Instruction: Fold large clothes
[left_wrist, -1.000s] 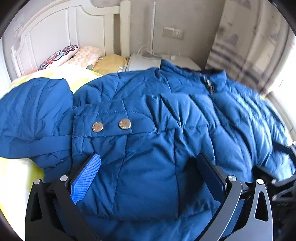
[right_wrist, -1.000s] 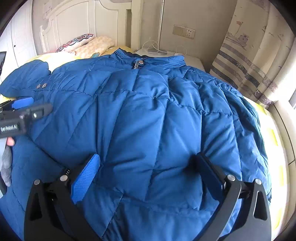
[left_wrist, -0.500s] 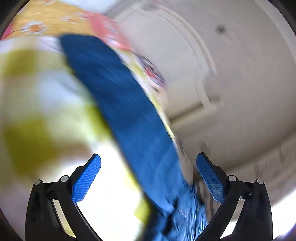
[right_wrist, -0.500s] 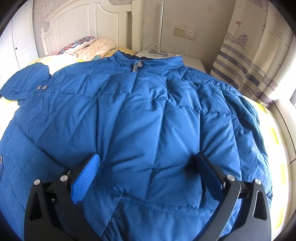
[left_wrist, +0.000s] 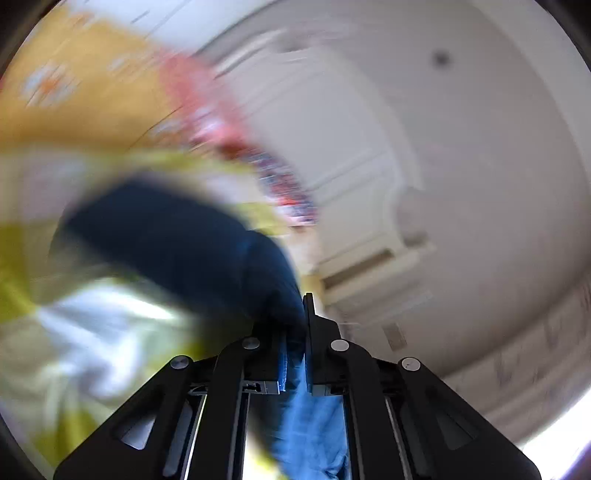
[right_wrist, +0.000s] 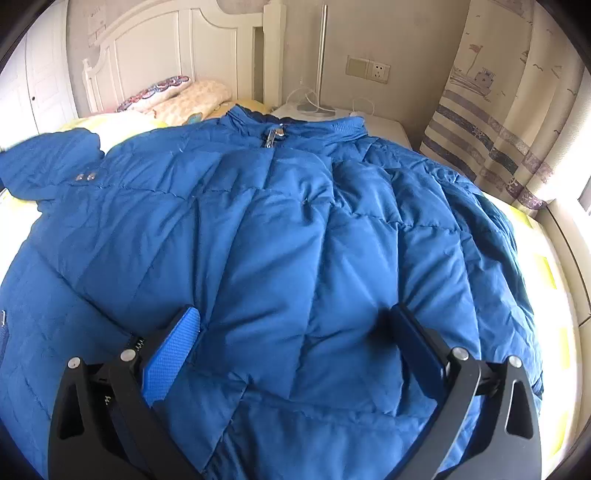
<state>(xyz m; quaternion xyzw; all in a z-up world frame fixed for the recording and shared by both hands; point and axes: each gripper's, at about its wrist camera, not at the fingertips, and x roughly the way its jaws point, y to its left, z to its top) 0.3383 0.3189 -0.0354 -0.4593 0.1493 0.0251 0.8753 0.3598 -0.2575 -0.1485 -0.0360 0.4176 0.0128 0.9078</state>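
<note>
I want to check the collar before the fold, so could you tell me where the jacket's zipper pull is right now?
In the right wrist view, the zipper pull sits at the top centre of the blue jacket, at the collar, just before the white nightstand.

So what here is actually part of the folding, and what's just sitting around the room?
Part of the job:
- blue puffer jacket, spread on the bed
- left gripper, fingers shut on blue fabric
- right gripper, open over the jacket

Just lying about:
- pillows
- lamp pole
- wall socket
- striped curtain
</note>
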